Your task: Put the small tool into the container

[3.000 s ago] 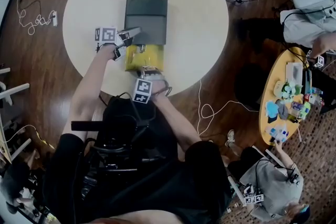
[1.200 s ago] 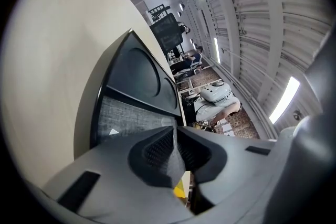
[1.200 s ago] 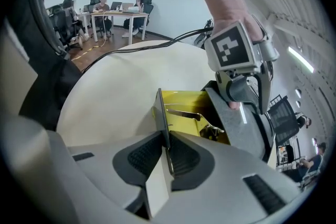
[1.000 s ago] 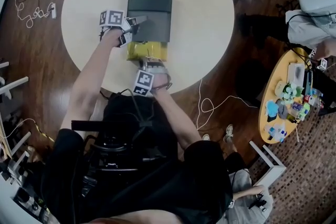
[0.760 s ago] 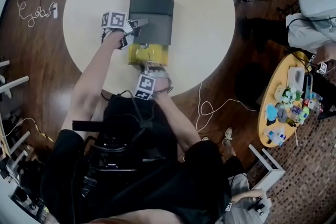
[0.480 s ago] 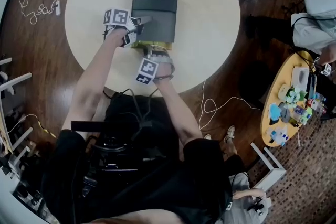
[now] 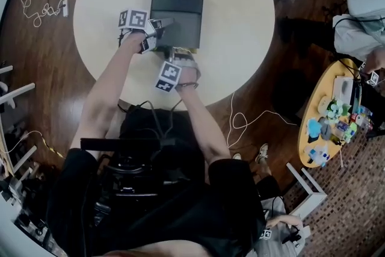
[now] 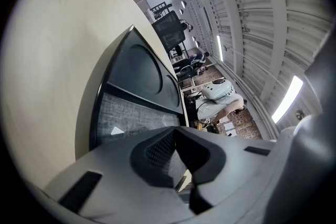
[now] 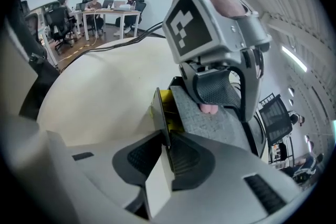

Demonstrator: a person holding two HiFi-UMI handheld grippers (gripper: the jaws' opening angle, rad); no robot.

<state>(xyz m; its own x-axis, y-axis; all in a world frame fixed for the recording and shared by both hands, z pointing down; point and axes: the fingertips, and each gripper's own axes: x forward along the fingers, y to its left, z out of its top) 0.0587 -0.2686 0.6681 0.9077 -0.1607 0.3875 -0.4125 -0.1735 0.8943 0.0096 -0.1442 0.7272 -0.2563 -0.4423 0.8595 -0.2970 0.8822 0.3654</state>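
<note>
My right gripper now sits farther from me, close against the near edge of the grey box; earlier it hung back, nearer to me. The yellow drawer that it pinches by the front panel, earlier pulled well out toward me, is now slid almost wholly into the box.
</note>
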